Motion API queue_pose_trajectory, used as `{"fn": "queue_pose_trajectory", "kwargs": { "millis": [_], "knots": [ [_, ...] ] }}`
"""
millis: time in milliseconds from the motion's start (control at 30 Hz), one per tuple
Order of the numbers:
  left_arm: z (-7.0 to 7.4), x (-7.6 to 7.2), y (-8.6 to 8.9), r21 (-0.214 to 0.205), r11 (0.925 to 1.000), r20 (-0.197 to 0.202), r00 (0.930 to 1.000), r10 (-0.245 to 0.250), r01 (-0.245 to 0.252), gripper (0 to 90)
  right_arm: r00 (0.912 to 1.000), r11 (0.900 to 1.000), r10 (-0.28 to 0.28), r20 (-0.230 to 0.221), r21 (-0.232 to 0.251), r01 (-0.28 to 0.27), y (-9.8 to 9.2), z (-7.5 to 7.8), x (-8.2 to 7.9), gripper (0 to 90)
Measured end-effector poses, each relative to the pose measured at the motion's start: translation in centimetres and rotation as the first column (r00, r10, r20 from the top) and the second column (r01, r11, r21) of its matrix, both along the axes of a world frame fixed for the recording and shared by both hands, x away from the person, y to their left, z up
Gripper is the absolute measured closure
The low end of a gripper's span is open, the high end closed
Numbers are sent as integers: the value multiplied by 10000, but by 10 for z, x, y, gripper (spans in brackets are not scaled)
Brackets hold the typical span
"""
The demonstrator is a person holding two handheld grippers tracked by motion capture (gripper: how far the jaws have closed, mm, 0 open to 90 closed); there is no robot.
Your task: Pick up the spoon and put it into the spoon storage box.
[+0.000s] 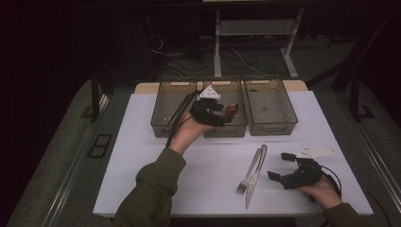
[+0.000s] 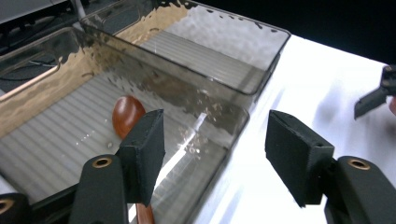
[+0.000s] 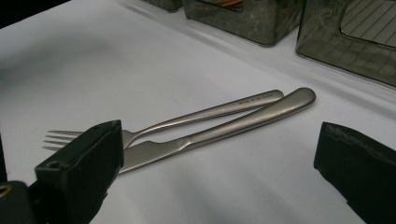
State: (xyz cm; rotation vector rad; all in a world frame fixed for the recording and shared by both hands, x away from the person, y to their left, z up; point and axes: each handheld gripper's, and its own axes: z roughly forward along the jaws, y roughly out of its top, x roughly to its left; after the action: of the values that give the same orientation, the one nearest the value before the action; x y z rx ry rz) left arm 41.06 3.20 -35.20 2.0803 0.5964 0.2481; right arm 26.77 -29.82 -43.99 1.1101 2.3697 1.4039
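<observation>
Low in the high view, right of centre, the right tongs (image 1: 280,166) rest on the white table (image 1: 142,179) with their jaws apart and nothing between them, pointing toward the left of the frame. Just beside them, lower middle of the frame, lie a fork (image 1: 249,171) and a knife (image 1: 255,177), side by side and touching near their handles, tines and blade tip toward the bottom edge. In the right gripper view the fork (image 3: 205,114) and knife (image 3: 219,133) lie between the spread jaws, untouched.

Higher up, centre of the high view, the left tongs (image 1: 222,113) hang over the middle bin (image 1: 226,128) of three smoky clear bins standing in a row at the table's far edge. Their jaws stand apart and press on nothing. A wooden spoon (image 1: 231,109) lies in the middle bin; in the left gripper view its reddish-brown bowl (image 2: 127,114) rests on the ribbed floor, just past the left jaw, at lower left of the frame. The left bin (image 1: 168,127) and the right bin (image 1: 274,127) flank it.
</observation>
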Motion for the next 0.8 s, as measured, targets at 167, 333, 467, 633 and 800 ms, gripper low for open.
{"fn": "queue_pose_trajectory", "kwargs": {
  "millis": [167, 333, 467, 633, 800],
  "knots": [
    [-6, -16, 13, -62, 10000, 67, 10000, -35, 35, 323, 10000, 10000, -24, -20, -44, 24, 0, -1, 0, 10],
    [-17, -35, 26, -92, 9999, 158, 9999, -56, 57, 303, 10000, 10000, -17, -20, -98, 17, 0, -1, 1, 10],
    [-29, -50, 36, 9, 10000, 131, 9999, 88, -88, 274, 10000, 9999, -17, 67, -159, 18, 1, -2, 2, 10],
    [-43, -65, 51, -112, 9996, 8, 9997, 242, -241, 253, 10000, 9998, -44, -55, -168, 43, 1, -2, 1, 10],
    [-54, -78, 65, -203, 9985, -51, 9987, 517, -518, 234, 10000, 9998, -58, -67, -180, 57, 1, -2, 1, 10]
  ]
}}
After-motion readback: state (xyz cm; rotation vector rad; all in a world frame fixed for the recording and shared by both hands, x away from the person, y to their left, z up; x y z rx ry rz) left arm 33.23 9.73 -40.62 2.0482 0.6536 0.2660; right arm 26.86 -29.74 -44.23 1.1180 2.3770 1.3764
